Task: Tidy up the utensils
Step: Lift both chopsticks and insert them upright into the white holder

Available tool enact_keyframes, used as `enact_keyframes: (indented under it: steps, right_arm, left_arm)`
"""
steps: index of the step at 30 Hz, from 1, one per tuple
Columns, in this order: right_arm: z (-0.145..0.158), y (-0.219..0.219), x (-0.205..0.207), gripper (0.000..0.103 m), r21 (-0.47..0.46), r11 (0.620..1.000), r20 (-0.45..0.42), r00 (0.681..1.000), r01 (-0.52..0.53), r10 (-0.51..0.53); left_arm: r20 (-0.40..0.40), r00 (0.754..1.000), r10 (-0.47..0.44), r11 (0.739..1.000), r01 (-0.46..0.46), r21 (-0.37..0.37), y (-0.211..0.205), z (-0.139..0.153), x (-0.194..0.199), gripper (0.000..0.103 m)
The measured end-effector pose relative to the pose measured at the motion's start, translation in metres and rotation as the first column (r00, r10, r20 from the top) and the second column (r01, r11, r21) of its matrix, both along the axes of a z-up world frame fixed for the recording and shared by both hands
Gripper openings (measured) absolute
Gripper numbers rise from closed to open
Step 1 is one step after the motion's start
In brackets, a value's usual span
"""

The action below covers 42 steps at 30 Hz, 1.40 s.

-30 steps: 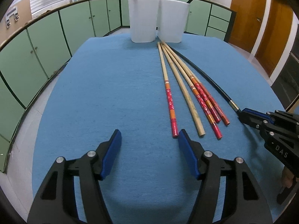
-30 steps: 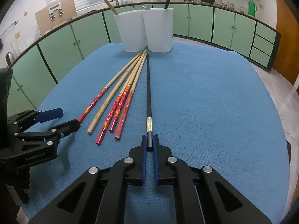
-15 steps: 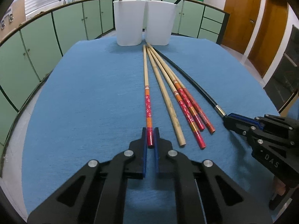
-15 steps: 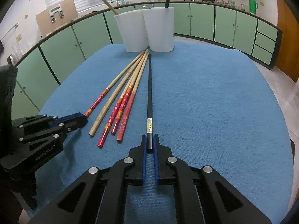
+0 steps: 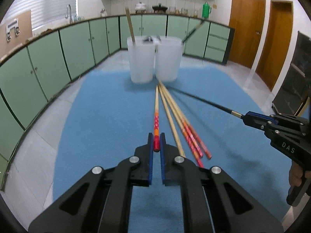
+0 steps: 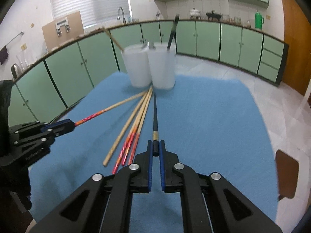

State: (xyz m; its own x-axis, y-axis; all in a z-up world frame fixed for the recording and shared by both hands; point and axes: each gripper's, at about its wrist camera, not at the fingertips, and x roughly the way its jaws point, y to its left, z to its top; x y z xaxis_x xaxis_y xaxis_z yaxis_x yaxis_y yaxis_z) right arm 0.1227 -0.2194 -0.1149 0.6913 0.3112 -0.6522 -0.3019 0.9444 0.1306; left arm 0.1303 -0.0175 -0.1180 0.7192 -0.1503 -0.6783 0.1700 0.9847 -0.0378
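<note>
Both grips are on: the left gripper (image 5: 156, 143) clamps the red-patterned bamboo chopstick (image 5: 156, 116), the right gripper (image 6: 155, 149) pinches the slim black chopstick (image 6: 155, 114) — butt ends raised off the blue cloth-covered table (image 6: 213, 126). Next, I'd say, each tip needs steering into the two white plastic cups (image 5: 155, 58) — carefully.

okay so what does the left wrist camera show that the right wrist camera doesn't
Only the left wrist view shows the two brown doors and the left gripper from behind, shut on the red-ended chopstick.

Only the right wrist view shows the window blinds fully and the right gripper from behind, shut on the black chopstick.

Both show the two white cups, the loose chopsticks on the blue mat, and the green cabinets.
</note>
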Motion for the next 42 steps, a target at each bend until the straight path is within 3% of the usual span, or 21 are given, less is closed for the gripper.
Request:
enact_keyframes:
  steps: [12,27,42]
  right_arm:
    - [0.085,-0.008,0.012,0.006,0.036,0.998,0.132,0.990,-0.046,0.041]
    - [0.155,0.003,0.048,0.006,0.017,0.988,0.192,0.970,-0.153,0.147]
    - [0.239,0.002,0.117,0.006,0.051,0.992,0.340,0.936,-0.117,0.093]
  left_arm:
    - [0.204,0.978,-0.037,0.998,0.045,-0.034,0.005,0.094,0.005,0.005]
    - [0.305,0.948,-0.092,0.993,0.112,-0.049,-0.003,0.144,0.016,0.005]
    - [0.500,0.865,-0.051,0.994,0.095,-0.063,-0.009,0.226,0.084,0.005]
